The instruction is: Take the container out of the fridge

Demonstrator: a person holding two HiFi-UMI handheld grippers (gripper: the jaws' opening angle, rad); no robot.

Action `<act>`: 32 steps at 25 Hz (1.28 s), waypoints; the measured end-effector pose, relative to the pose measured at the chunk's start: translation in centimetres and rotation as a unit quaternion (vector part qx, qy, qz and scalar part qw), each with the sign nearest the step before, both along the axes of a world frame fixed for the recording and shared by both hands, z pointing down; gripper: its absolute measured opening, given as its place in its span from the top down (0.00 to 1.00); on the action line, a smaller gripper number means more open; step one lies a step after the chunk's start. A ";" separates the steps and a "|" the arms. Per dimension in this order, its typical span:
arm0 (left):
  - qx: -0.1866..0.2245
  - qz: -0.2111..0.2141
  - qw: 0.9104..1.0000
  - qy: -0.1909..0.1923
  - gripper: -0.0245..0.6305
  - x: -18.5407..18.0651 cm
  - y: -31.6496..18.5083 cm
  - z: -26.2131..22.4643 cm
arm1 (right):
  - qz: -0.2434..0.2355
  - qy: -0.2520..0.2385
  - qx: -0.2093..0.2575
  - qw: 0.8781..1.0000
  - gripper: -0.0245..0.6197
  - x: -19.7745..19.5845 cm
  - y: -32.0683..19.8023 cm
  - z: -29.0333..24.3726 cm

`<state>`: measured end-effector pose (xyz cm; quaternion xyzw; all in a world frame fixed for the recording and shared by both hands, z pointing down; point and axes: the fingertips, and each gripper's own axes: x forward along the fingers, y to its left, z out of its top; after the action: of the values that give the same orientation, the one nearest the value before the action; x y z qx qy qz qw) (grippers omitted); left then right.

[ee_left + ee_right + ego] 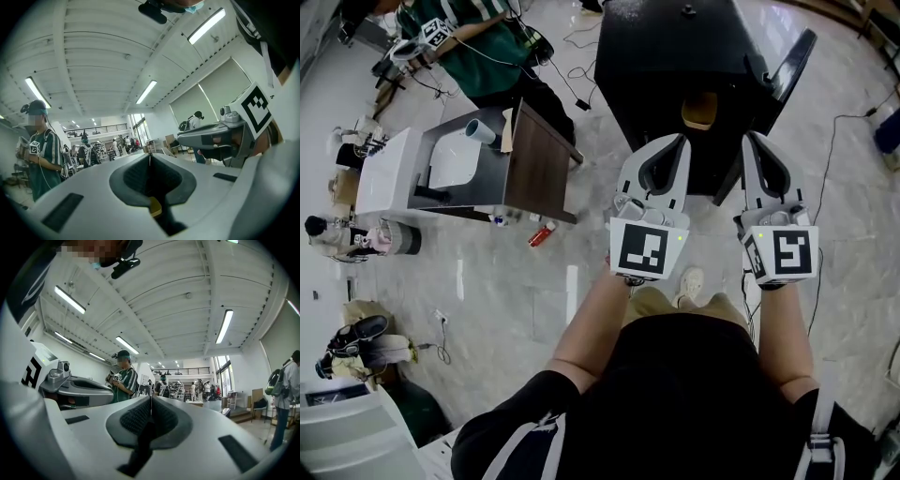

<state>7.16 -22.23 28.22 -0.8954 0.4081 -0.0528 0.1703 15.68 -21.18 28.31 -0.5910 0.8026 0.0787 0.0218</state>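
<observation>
Left gripper: we hold the left gripper (681, 141) in front of our body with its tip pointing far, toward the fridge (666, 66). Its jaws are pressed together with nothing between them (its own view shows the ribbed pads (136, 176) meeting on one thin line).
Right gripper: the right gripper (751, 138) sits just beside the left one, apart from it and aimed the same way. Its jaws are likewise pressed together and empty.
Marker cubes: the left cube (649, 248) and the right cube (787, 253) sit on the grippers' near ends, facing up at us.
Fridge: black, standing on the floor (487, 281) at far centre, its door (792, 64) swung out to the right.
Container: the container (700, 111), tan and rounded, sits inside the fridge's opening, beyond both tips and between them. Neither gripper touches it, and only part of it shows.
Surface: a dark surface (492, 173) stands to the left, with a pale cylinder (481, 130) lying on it.
Floor: pale and marbled, with a red can (541, 234) lying near the surface's foot.
Person: someone in a green striped top (483, 52) stands at far left.
</observation>
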 end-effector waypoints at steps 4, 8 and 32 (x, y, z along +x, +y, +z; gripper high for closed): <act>0.002 0.001 1.000 -0.004 0.93 1.2 -0.8 0.0 | -0.001 -0.005 0.000 1.000 0.91 1.1 -0.9 0.2; 0.005 0.002 1.000 -0.008 0.93 1.9 -1.2 -0.3 | 0.002 -0.008 -0.004 1.000 0.91 1.9 -1.1 0.2; -0.058 0.046 0.997 -0.036 0.93 4.3 -5.3 3.7 | 0.035 -0.002 -0.013 0.999 0.91 3.0 -4.5 1.7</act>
<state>11.44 -27.56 31.89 -0.9190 0.3567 -0.1005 0.1347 18.65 -25.70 30.04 -0.6188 0.7826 0.0676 0.0128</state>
